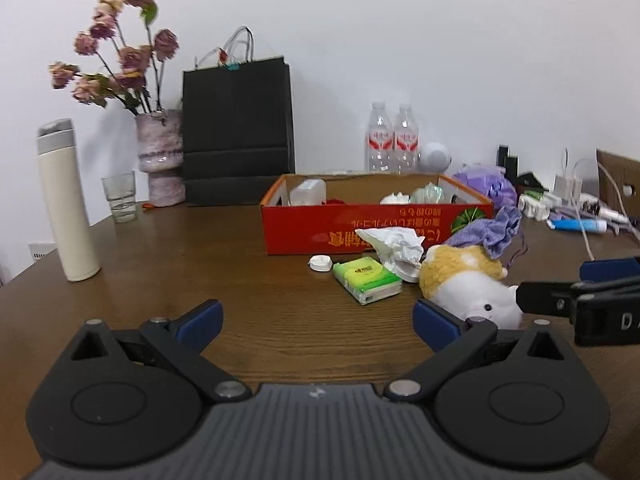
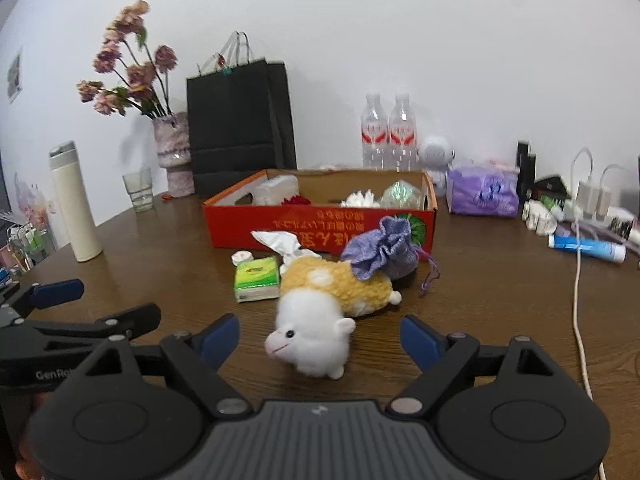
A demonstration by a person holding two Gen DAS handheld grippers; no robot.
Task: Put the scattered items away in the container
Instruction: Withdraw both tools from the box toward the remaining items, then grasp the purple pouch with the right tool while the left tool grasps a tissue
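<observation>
A red cardboard box (image 1: 332, 232) (image 2: 280, 228) stands open on the brown table, with several small items inside. In front of it lie a white-and-tan plush animal (image 2: 324, 308) (image 1: 468, 284), a purple drawstring pouch (image 2: 384, 252) (image 1: 492, 232), a green tissue pack (image 1: 366, 282) (image 2: 256, 278), crumpled white tissue (image 1: 394, 242) (image 2: 280, 242) and a small white cap (image 1: 320, 263) (image 2: 242, 258). My right gripper (image 2: 320, 340) is open, the plush's head just ahead between its blue pads. My left gripper (image 1: 318, 320) is open over bare table, left of the plush.
At the back stand a cream flask (image 1: 66, 204), a glass (image 1: 120, 196), a vase of dried flowers (image 1: 160, 156), a black paper bag (image 1: 238, 132) and two water bottles (image 1: 392, 140). Cables, a blue tube (image 2: 588, 248) and a purple tissue pack (image 2: 482, 194) crowd the right side.
</observation>
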